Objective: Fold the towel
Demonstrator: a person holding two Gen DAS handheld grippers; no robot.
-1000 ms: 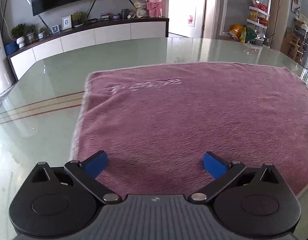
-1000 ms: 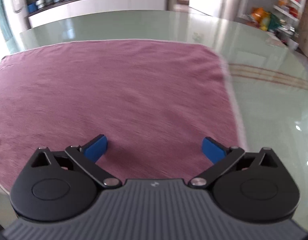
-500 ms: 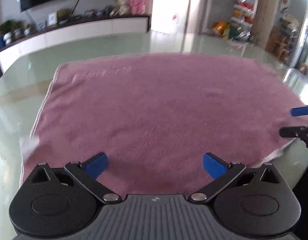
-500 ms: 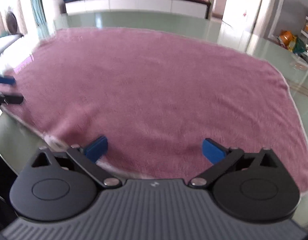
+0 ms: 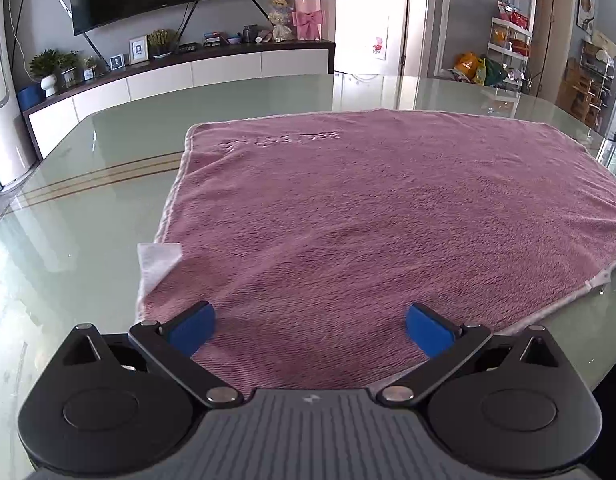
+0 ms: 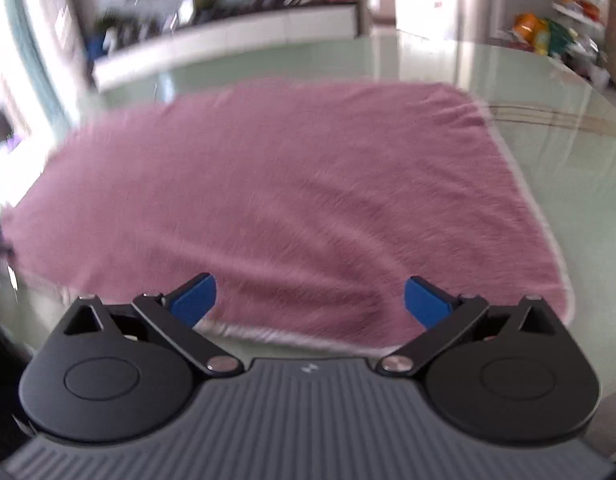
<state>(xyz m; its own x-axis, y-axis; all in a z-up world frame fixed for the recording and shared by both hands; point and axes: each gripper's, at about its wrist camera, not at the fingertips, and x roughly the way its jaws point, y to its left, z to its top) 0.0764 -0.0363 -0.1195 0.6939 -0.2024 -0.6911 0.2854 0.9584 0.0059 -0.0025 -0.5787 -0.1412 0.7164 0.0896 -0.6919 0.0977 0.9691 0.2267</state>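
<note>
Towel (image 5: 368, 216): pink-purple plush, lies spread flat in a single layer on the glass surface (image 5: 108, 152), not yet folded. Left view has it running from just ahead of the jaws out to the middle of the surface; the right view is motion-blurred but shows the same towel (image 6: 276, 200) flat, its near edge just in front of the jaws.

Handling, my read: soft, limp and light, with no stiffness, so it sags and drapes from whatever points are held. The pile should grip fine in the pads; the glass underneath is slick, so the cloth probably slides if dragged rather than lifted. Nothing fragile.

Where to grab: the two near corners, along the pale hem. The near-left corner sits just left of the left gripper (image 5: 308, 326), beside a white care tag (image 5: 158, 260) that sticks out from the left edge. The near-right corner is to the right of the right gripper (image 6: 310, 300). Pinching the hem keeps it to one layer.

Jaws: both grippers spread wide, holding nothing.

Writing: an embossed line in the pile near the far-left corner (image 5: 280, 141), unreadable. No print legible on the tag.
</note>
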